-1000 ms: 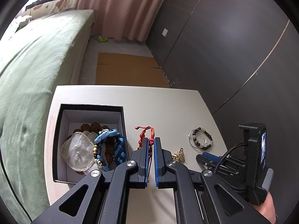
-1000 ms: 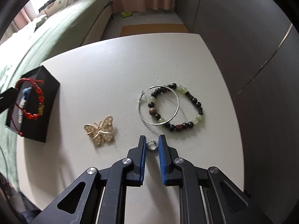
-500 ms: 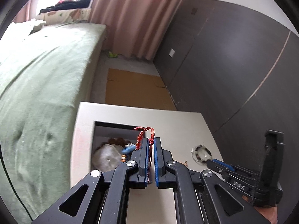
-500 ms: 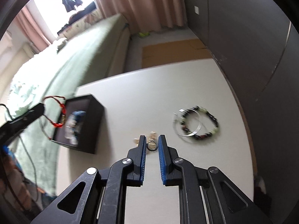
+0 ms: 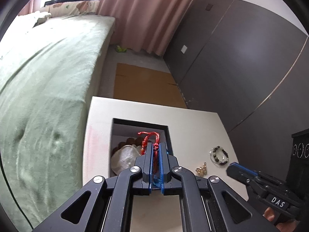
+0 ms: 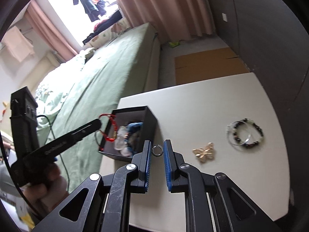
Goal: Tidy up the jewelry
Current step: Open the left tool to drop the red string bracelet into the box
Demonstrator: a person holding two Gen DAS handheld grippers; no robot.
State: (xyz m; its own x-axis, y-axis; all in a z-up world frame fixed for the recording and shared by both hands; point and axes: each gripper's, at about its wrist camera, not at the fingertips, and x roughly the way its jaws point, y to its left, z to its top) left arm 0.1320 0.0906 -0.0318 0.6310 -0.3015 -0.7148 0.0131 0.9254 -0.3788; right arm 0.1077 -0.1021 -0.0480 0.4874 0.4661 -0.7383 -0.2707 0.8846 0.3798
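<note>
Left gripper (image 5: 156, 150) clamped on red cord bracelet (image 6: 108, 127), poised above box (image 6: 150, 118) for dropping in; right gripper (image 6: 156, 150) apparently pinching small ring (image 6: 156, 150), bound there too.

A bed with a green cover (image 5: 42, 81) stands along the left edge of the white table (image 5: 193, 123). Pink curtains (image 5: 143, 15) hang behind it. A flat cardboard sheet (image 5: 143, 85) lies on the floor beyond the table's far edge, beside the dark grey wall panels (image 5: 241, 61).

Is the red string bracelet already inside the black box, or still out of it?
Out. The left tongs hold the red string bracelet above the black box.
</note>
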